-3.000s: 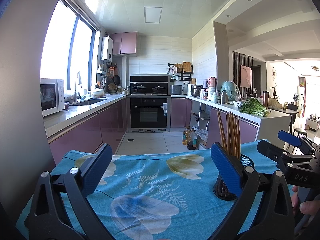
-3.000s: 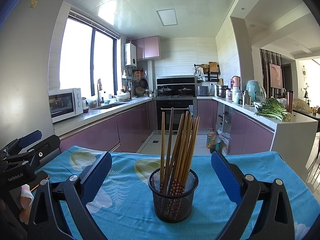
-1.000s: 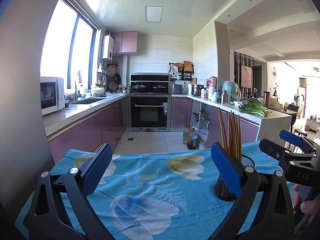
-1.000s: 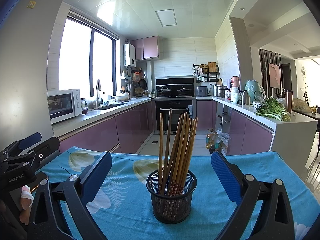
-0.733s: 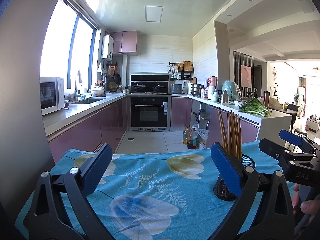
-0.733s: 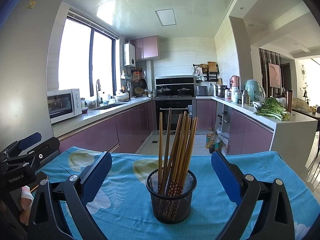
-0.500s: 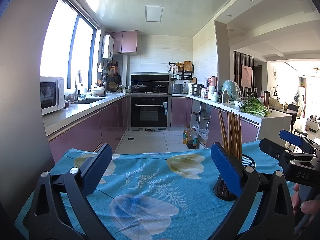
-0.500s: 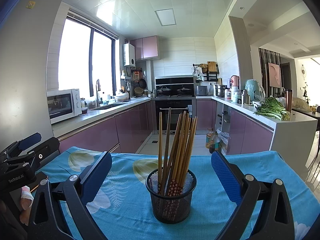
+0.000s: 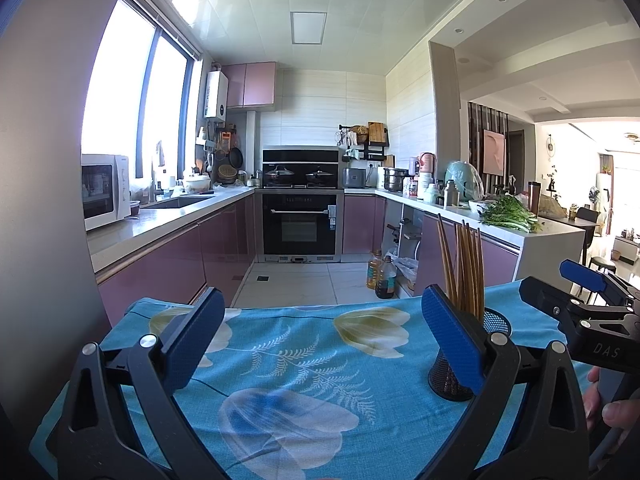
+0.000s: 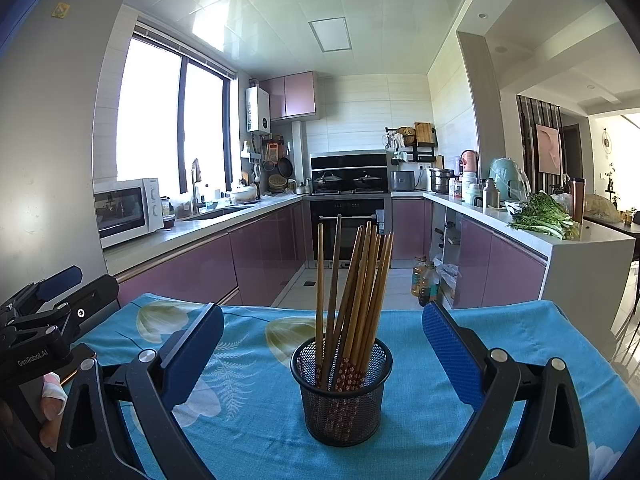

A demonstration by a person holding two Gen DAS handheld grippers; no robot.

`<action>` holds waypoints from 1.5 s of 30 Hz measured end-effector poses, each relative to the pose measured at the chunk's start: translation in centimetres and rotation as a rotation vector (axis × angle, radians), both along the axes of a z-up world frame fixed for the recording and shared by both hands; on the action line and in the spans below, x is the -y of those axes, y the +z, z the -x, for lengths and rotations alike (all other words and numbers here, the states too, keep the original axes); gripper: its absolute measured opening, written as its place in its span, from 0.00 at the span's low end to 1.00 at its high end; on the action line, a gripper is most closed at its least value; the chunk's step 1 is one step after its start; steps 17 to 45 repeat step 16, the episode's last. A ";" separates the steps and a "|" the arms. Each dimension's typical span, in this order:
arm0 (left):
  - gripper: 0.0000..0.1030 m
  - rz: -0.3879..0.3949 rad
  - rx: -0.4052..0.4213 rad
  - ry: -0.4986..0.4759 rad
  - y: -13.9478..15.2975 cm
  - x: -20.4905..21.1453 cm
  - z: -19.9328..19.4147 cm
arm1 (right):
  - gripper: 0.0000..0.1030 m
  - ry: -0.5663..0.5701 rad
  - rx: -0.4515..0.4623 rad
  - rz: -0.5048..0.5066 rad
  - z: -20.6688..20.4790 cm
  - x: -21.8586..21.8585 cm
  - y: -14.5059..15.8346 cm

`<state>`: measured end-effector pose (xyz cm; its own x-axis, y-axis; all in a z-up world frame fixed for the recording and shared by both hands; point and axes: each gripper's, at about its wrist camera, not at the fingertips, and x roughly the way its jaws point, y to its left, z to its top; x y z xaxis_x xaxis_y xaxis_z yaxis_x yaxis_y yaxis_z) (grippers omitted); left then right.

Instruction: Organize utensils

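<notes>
A black mesh holder stands upright on the blue floral tablecloth, with several wooden chopsticks standing in it. My right gripper is open and empty, and the holder sits between its blue pads, a little ahead. My left gripper is open and empty over the cloth to the left. In the left wrist view the holder and chopsticks show partly behind the right pad, and the right gripper stands at the right edge.
The table ends at its far edge before a kitchen aisle. Purple cabinets, an oven and a counter with greens lie beyond. Oil bottles stand on the floor. The left gripper shows at the left of the right wrist view.
</notes>
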<state>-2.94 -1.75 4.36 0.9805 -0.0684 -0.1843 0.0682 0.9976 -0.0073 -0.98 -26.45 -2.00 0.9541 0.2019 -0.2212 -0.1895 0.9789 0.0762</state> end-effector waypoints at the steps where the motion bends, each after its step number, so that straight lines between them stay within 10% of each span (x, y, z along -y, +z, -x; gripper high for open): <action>1: 0.94 0.001 0.002 0.003 -0.1 0.0 0.0 | 0.93 0.000 0.000 0.000 0.0 0.1 0.0; 45: 0.94 0.015 -0.094 0.017 -1.7 -0.7 -1.6 | 0.93 -0.035 -0.072 0.013 -0.8 2.0 -1.3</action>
